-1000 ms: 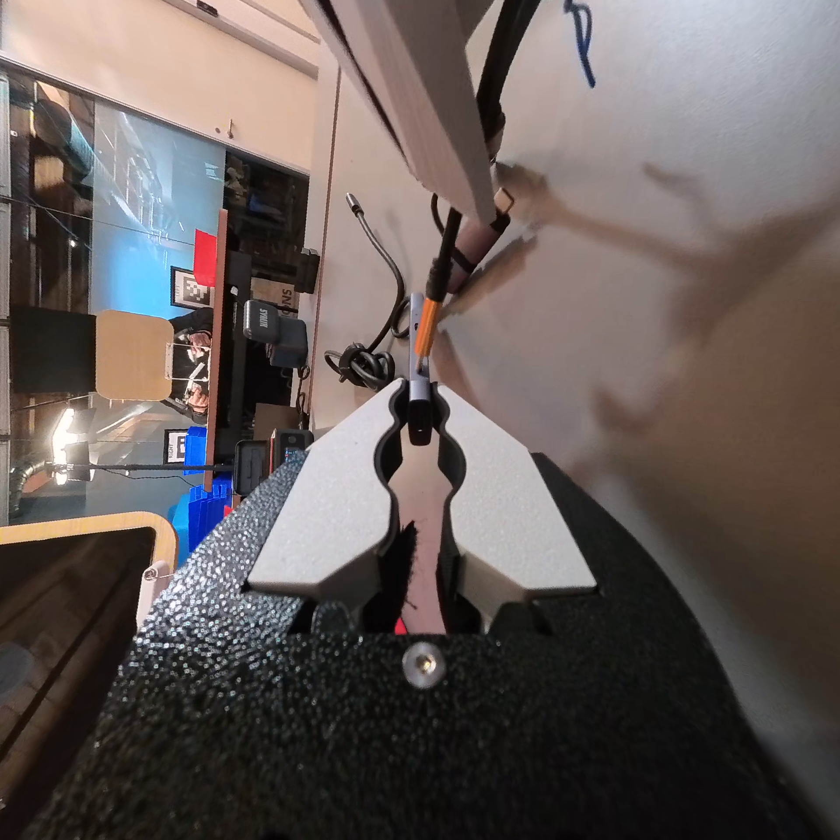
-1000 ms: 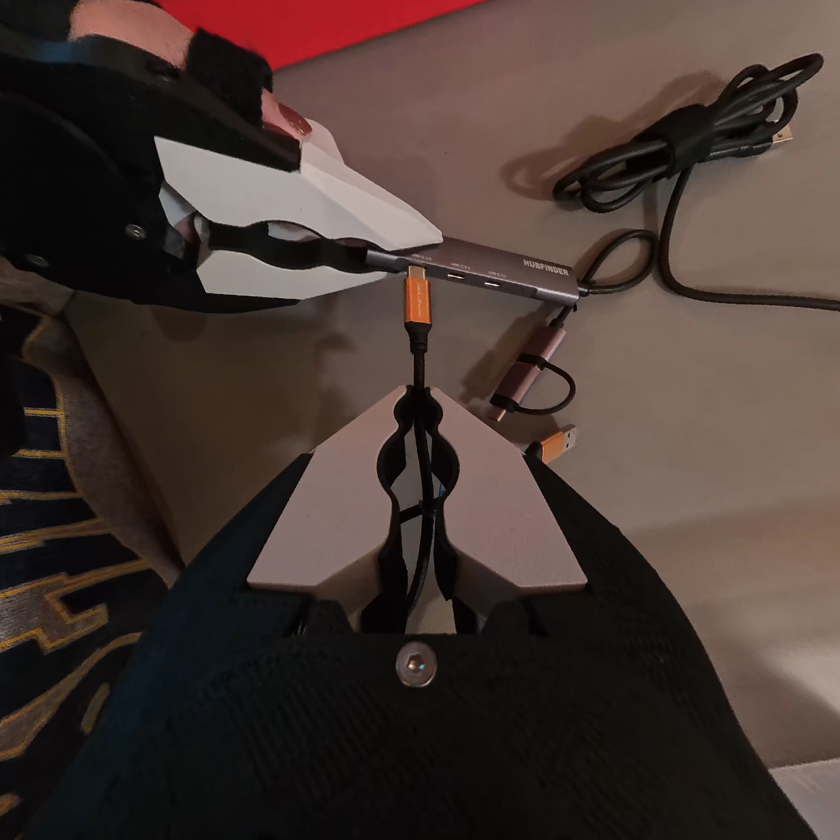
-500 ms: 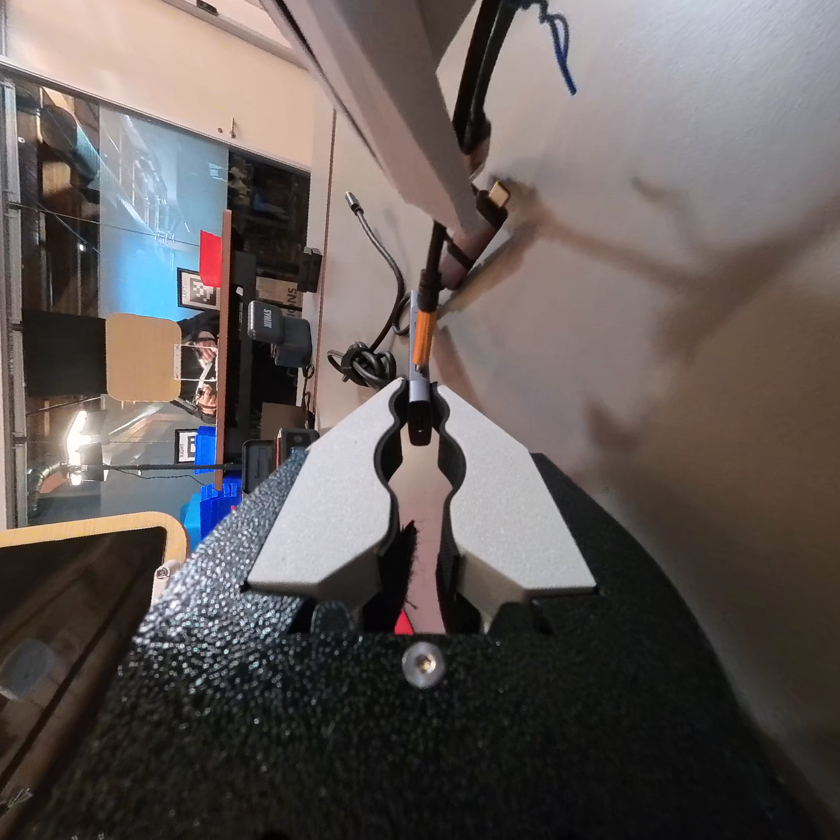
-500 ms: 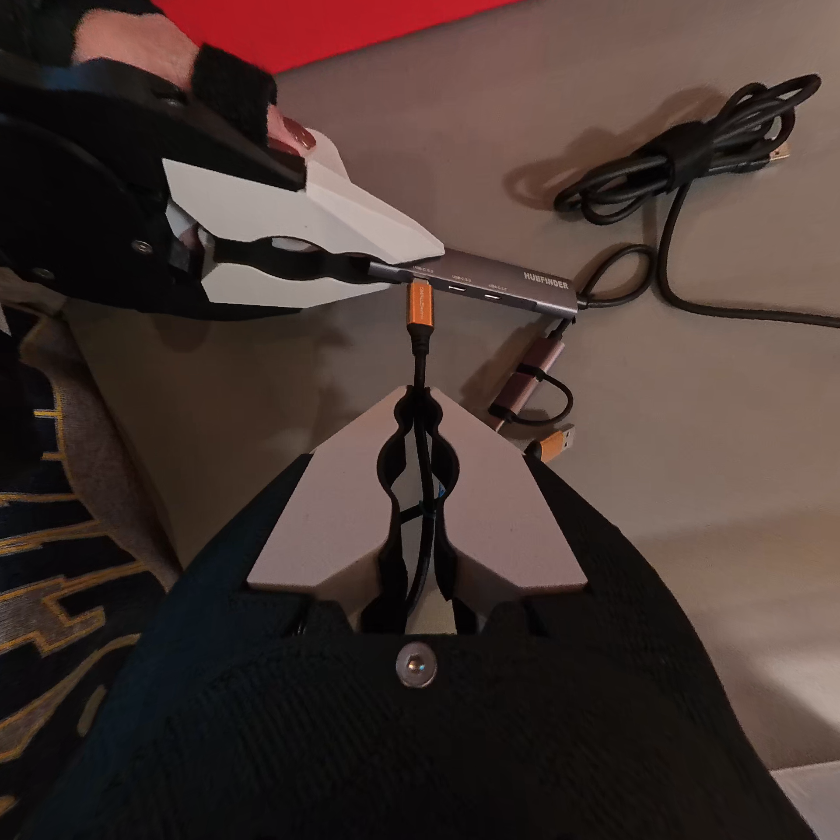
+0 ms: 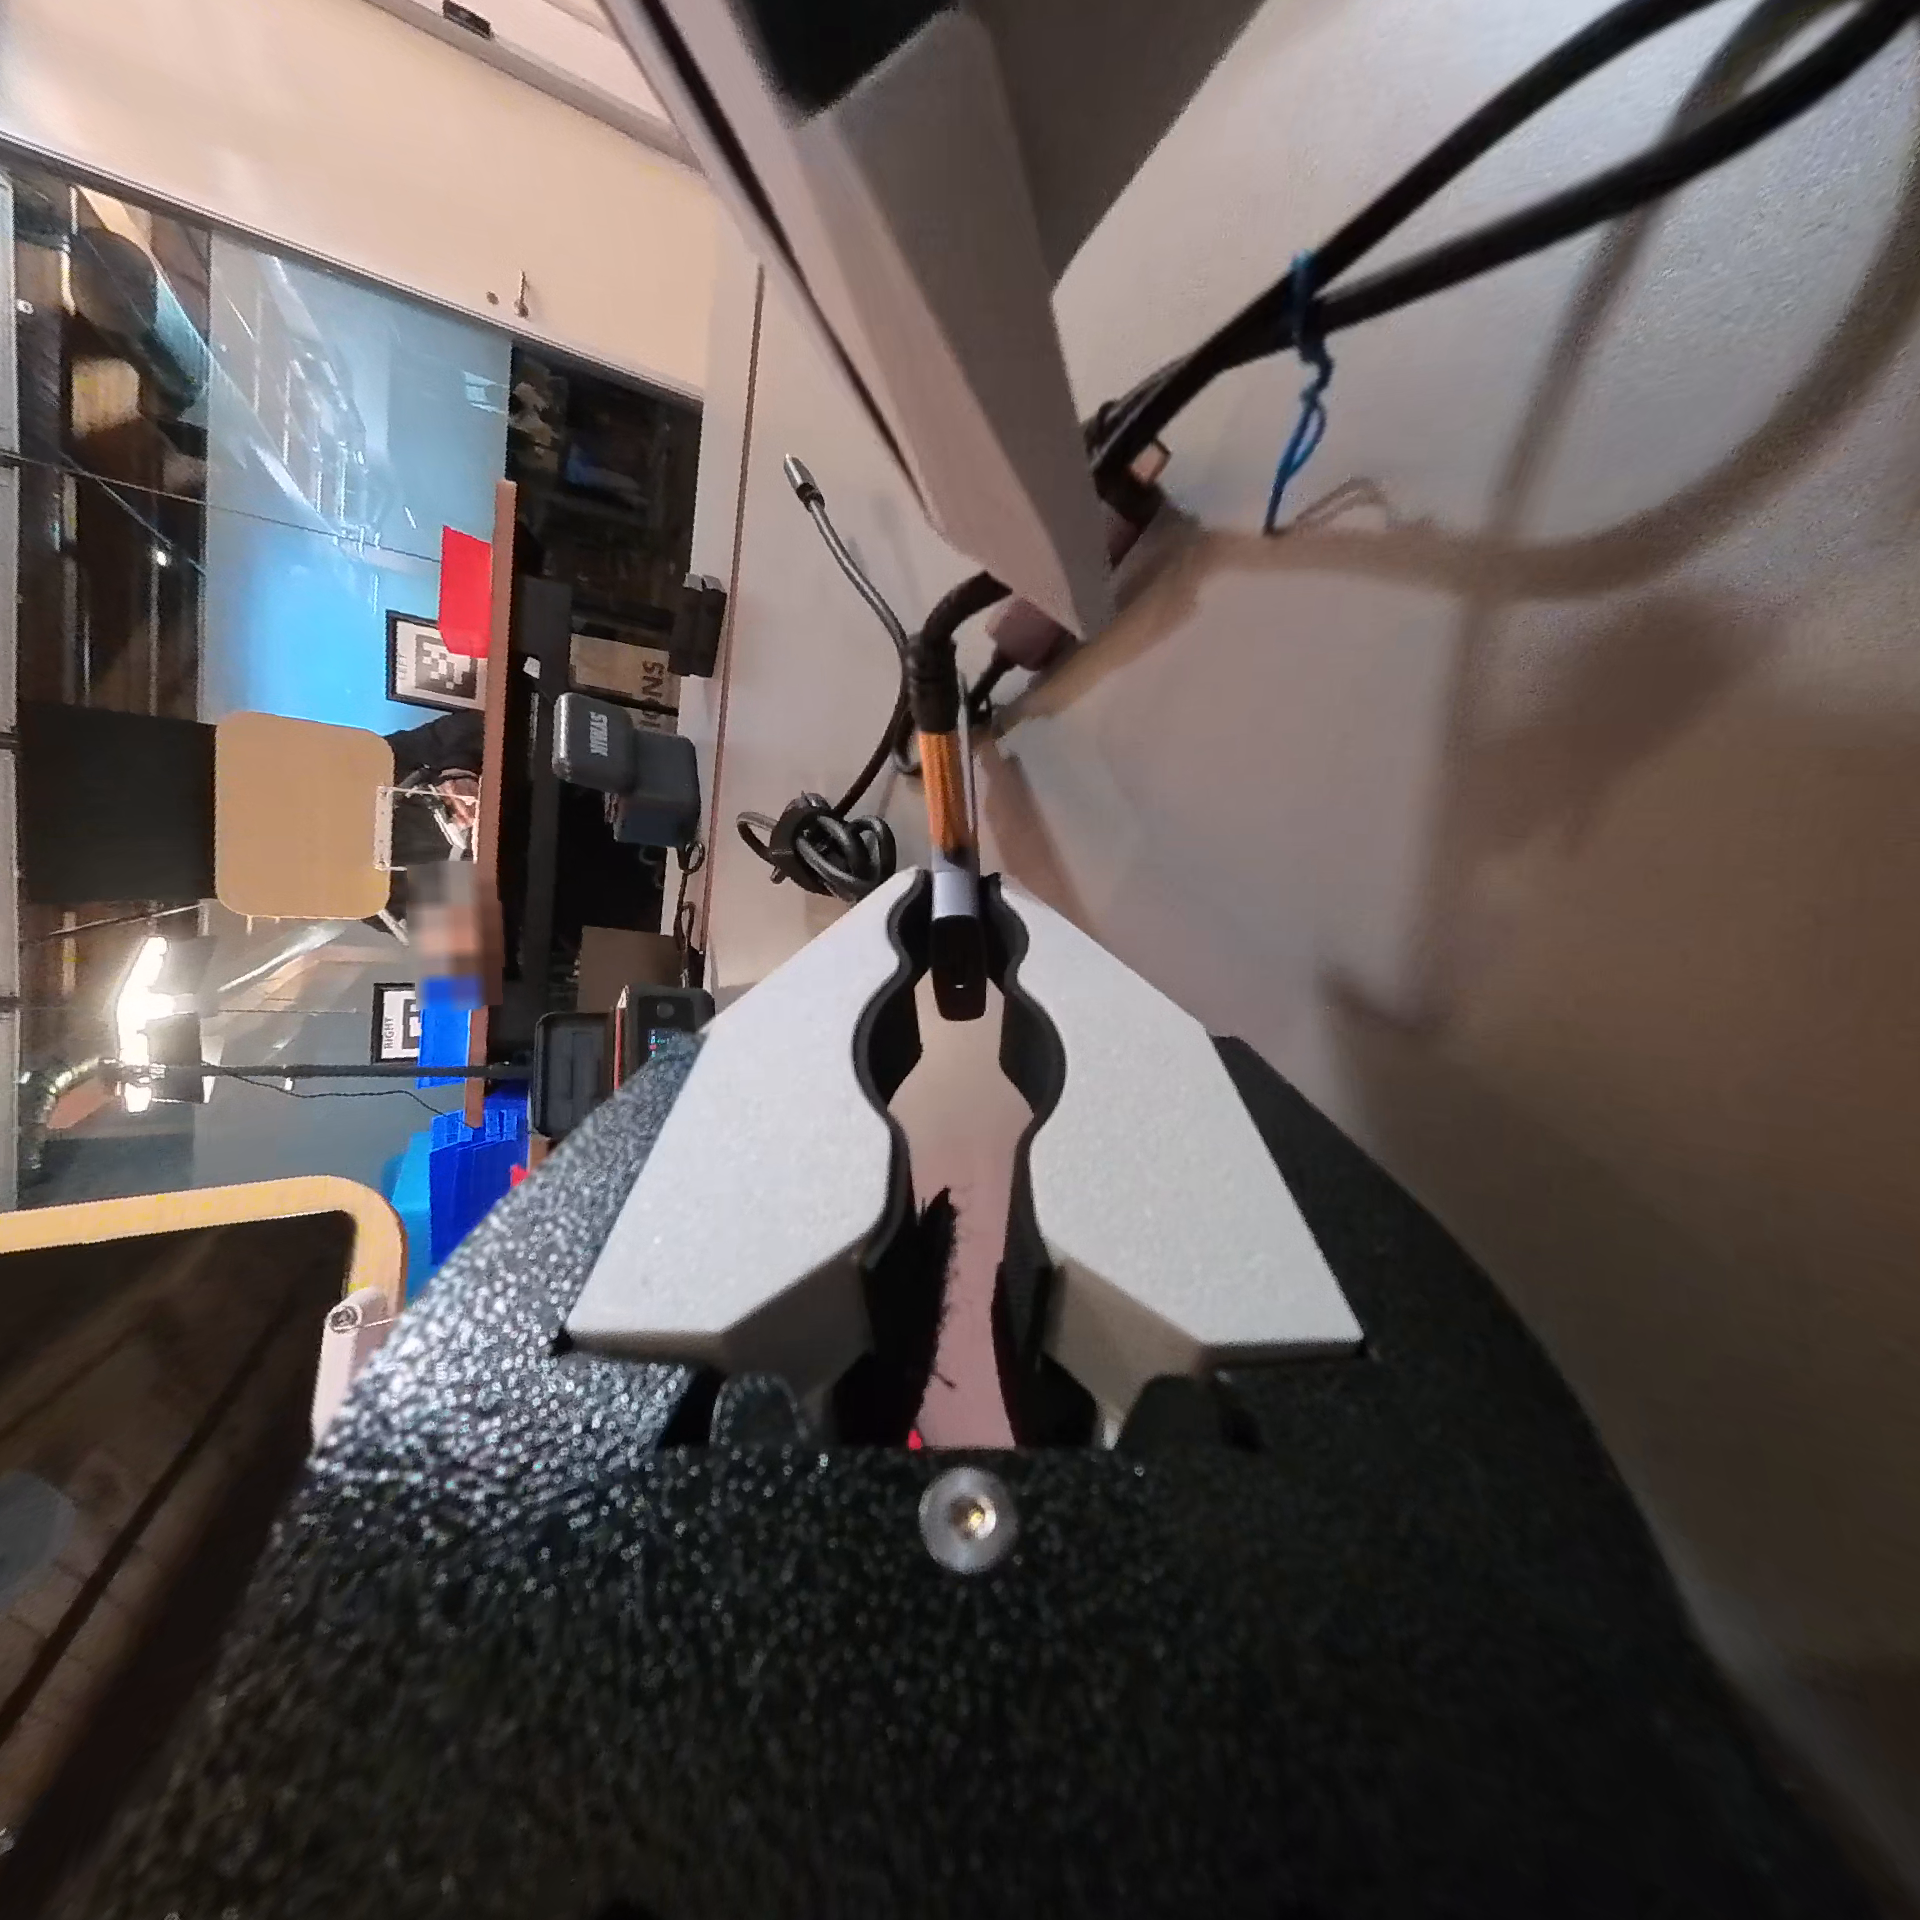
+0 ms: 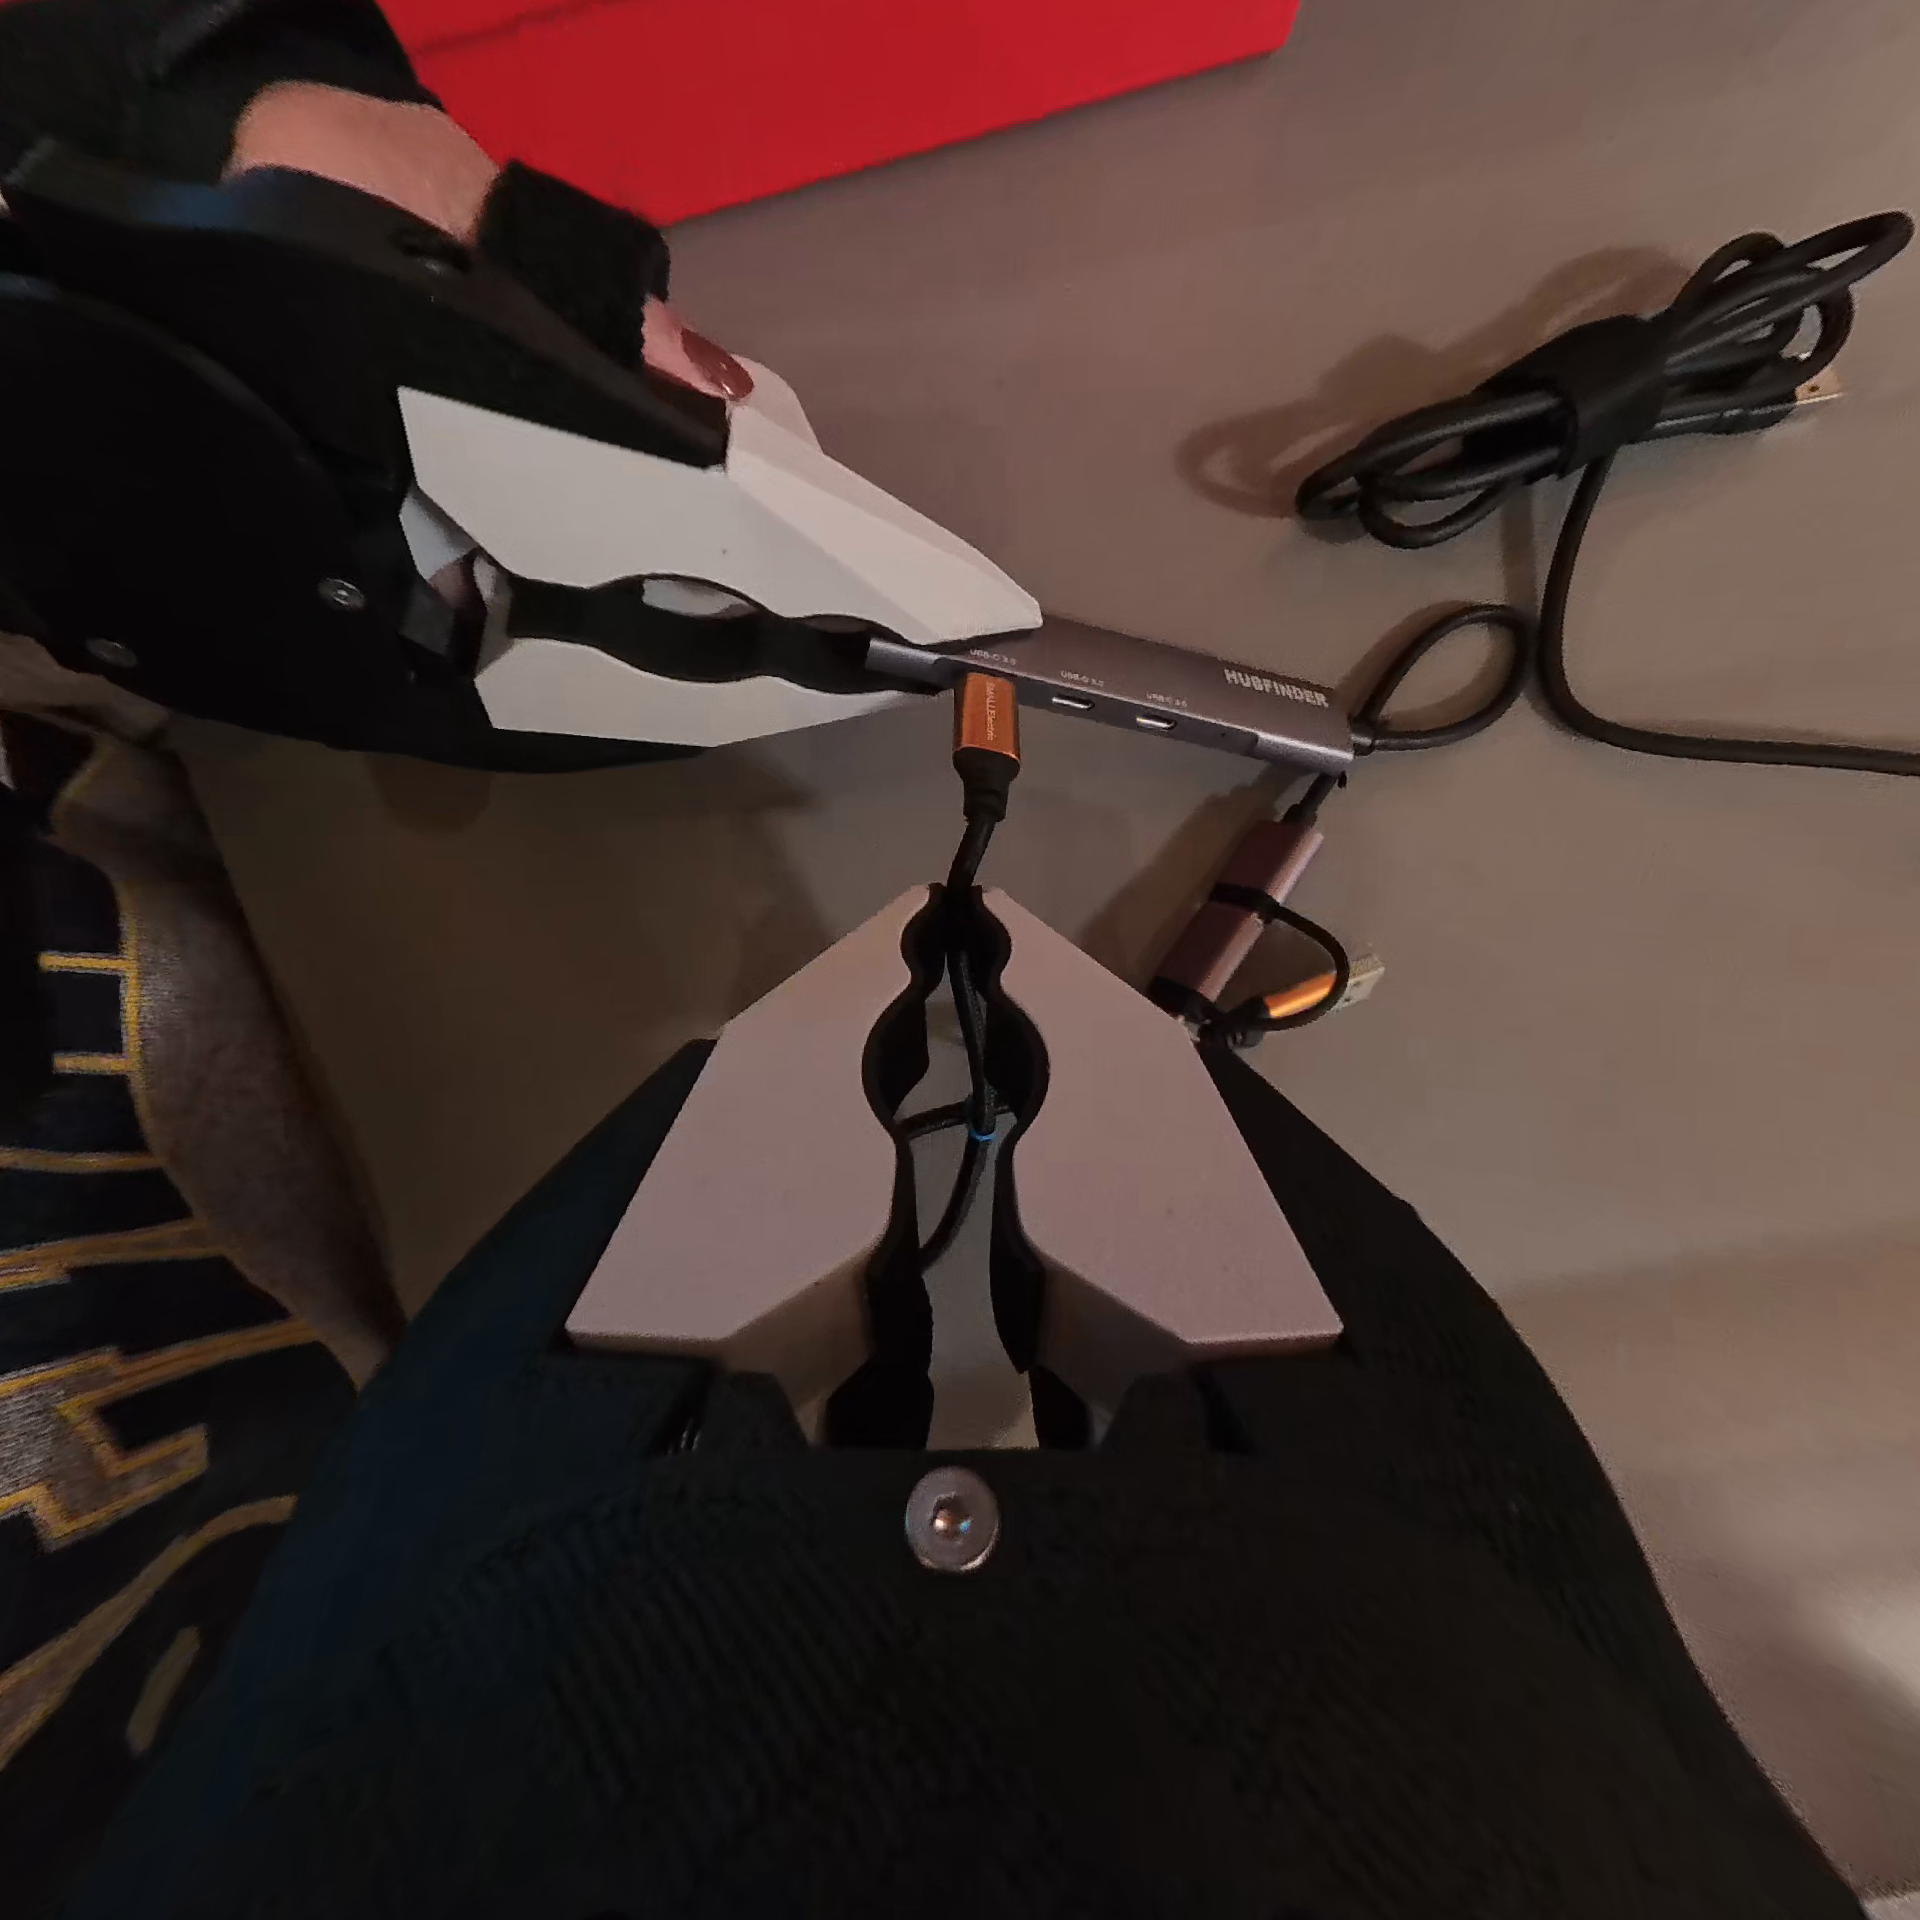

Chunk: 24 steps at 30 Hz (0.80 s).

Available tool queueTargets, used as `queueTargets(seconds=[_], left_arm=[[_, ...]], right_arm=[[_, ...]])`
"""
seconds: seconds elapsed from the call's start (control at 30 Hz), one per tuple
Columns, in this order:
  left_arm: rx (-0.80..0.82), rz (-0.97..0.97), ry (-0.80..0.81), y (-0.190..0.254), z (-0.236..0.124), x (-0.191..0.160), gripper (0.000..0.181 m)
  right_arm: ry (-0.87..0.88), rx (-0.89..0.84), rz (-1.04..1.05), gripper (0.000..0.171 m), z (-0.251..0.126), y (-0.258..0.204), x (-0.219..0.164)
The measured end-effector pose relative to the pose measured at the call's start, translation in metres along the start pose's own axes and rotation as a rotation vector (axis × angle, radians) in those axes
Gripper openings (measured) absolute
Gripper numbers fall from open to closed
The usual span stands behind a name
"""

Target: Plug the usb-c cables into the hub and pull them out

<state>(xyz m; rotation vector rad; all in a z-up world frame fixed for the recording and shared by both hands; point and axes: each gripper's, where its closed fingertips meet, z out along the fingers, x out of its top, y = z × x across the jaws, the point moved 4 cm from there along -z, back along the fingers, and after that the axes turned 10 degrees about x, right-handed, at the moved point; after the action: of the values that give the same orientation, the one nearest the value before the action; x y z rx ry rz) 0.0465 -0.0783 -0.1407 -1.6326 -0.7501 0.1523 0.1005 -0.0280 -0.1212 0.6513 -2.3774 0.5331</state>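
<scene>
A slim grey hub [image 6: 1153, 681] is held above the grey table. My left gripper [image 5: 957, 896] is shut on the hub's end [image 5: 957, 956]; it also shows in the right wrist view [image 6: 883, 660]. An orange-sleeved usb-c plug [image 6: 987, 717] sits in the hub's nearest port; two other ports [image 6: 1117, 712] are empty. Its black braided cable [image 6: 971, 862] runs down into my right gripper [image 6: 961, 894], which is shut on it just below the plug. The plug [image 5: 948, 779] shows edge-on in the left wrist view.
A bundled black cable [image 6: 1590, 416] lies at the back right. A grey adapter with a second orange plug [image 6: 1288, 997] lies under the hub's tail. A red box [image 6: 831, 83] stands at the back. A person's sleeve [image 6: 104, 1039] is at left. Spacing between my two grippers at the tips: around 5 centimetres.
Both grippers and the hub have shifted a little toward the table's front; the cable now bends slightly below the plug. Both grips are unchanged.
</scene>
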Motion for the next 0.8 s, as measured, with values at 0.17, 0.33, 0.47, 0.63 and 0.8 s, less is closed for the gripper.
queueTargets(seconds=[0.17, 0.33, 0.47, 0.63, 0.8], left_arm=[[-0.009, -0.037, -0.009, 0.000, 0.002, -0.002, 0.007], [-0.001, 0.014, 0.028, 0.006, 0.000, 0.009, 0.007], [-0.013, -0.017, 0.027, 0.006, -0.001, 0.007, 0.007], [-0.013, -0.016, 0.025, 0.007, -0.001, 0.008, 0.007], [-0.003, 0.001, 0.020, 0.008, -0.002, 0.010, 0.006]], right_arm=[[0.038, -0.034, -0.017, 0.005, 0.003, 0.001, 0.002], [0.086, -0.062, -0.052, 0.011, 0.007, 0.002, 0.013], [0.094, -0.072, -0.050, 0.011, 0.008, 0.003, 0.014], [0.087, -0.082, -0.072, 0.010, 0.009, 0.003, 0.015], [0.096, -0.077, -0.057, 0.010, 0.010, 0.003, 0.015]])
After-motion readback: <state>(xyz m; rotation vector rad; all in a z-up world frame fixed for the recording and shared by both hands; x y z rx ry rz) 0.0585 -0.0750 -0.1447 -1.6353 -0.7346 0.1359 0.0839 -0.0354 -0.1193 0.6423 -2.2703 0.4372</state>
